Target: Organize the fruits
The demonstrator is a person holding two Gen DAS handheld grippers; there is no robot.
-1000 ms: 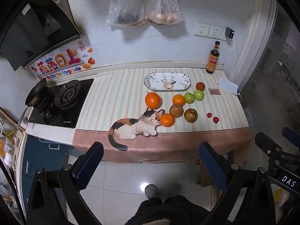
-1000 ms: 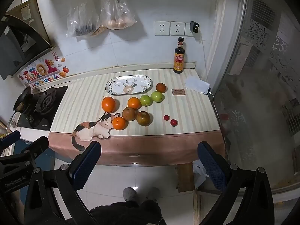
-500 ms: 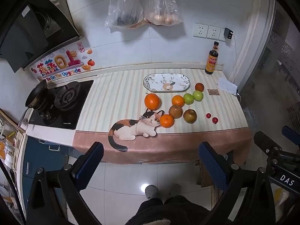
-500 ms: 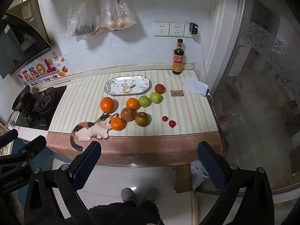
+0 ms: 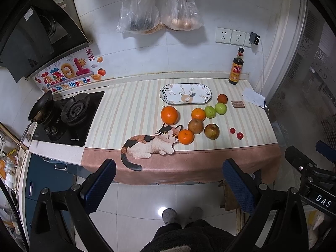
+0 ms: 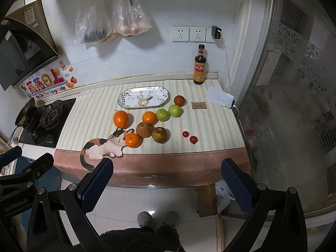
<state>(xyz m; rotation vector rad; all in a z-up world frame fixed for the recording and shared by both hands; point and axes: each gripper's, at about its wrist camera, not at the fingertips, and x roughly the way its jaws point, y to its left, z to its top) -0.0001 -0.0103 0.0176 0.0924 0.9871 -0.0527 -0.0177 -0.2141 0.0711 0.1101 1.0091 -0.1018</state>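
Several fruits lie loose on the striped counter cloth [image 5: 130,109]: a large orange [image 5: 169,115], a small orange [image 5: 185,137] by the printed cat, another orange [image 5: 198,114], two green apples [image 5: 220,108], two brownish fruits [image 5: 211,131], a reddish fruit [image 5: 222,98] and two cherry tomatoes [image 5: 239,135]. An empty oval patterned plate [image 5: 185,94] sits behind them. My left gripper [image 5: 168,189] hangs open in front of the counter, well short of the fruit. My right gripper [image 6: 166,185] is open too, holding nothing, also short of the counter edge.
A sauce bottle [image 5: 236,70] stands at the back right, with a small card [image 5: 238,104] and white paper [image 5: 253,99] nearby. A gas hob [image 5: 69,115] with a pan [image 5: 40,109] lies left. Bags [image 5: 159,14] hang on the wall. The person's feet [image 5: 170,215] stand on the tiled floor.
Both views have shifted only slightly; the counter sits a touch differently in frame. No fruit has moved and both grippers stay open.
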